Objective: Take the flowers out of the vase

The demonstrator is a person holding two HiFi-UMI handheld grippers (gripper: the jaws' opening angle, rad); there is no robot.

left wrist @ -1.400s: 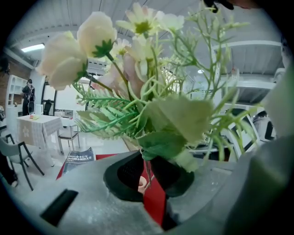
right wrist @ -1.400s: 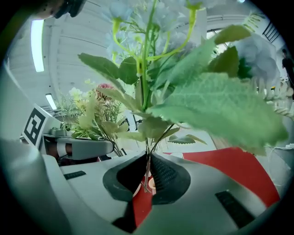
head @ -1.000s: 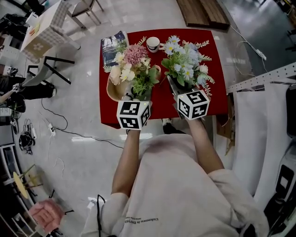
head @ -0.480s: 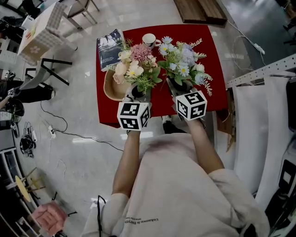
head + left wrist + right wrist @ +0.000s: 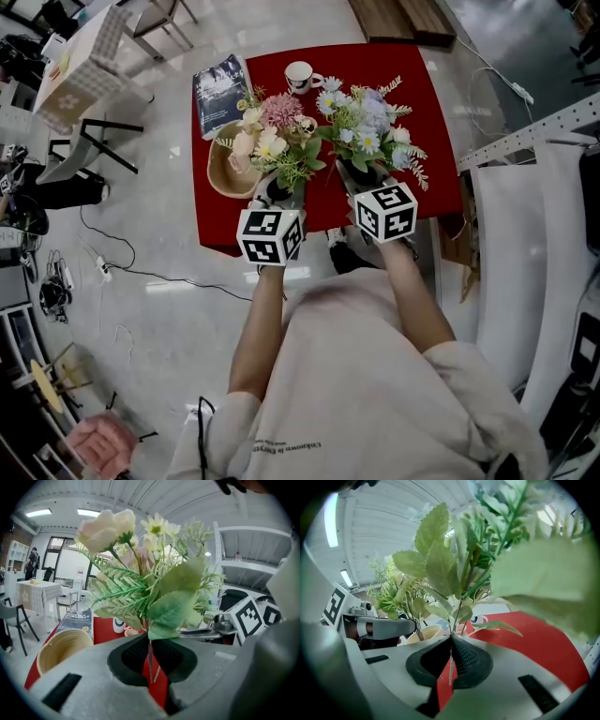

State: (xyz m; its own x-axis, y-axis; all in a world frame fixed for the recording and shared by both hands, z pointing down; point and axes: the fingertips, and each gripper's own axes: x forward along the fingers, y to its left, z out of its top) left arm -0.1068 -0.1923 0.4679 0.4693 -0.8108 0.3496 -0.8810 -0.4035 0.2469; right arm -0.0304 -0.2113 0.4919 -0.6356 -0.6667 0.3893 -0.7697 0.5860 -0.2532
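1. The left gripper [image 5: 150, 662], lower centre-left in the head view, has its jaws closed on the thin stems of the pink-and-cream artificial bouquet [image 5: 270, 141]. The bouquet is clear of any vase and held upright over the left part of the red worktop [image 5: 436, 112]. Only a few wiry stems sit between the pads, with a slit of red showing beside them. The top-heavy bunch could therefore swivel or slide out if the hold slackens.
2. The tan woven bowl-shaped basket [image 5: 223, 173] stands just left of that bunch, at the worktop's left edge. A trailing frond that catches it could nudge it off the side.
3. The right gripper [image 5: 451, 660], lower centre-right, is clamped tight on the stems of the blue-and-white artificial bouquet [image 5: 367, 127], which is also free of any vase. The two bunches nearly meet mid-frame. Their leaves could tangle, so that one drags the other's stems loose.
4. The white mug [image 5: 300, 75] sits at upper centre, beyond the blooms. It could be knocked if the flowers are laid down blind.
5. Both gripper views cut off the stem ends below the pads, so how much stem is in each grip cannot be told.
6. I cannot tell which object is the vase. A small pale thing [image 5: 305, 125] between the bunches is mostly covered by petals.
7. In the head view, foliage and the marker cubes hide the jaws and the worktop directly beneath them.
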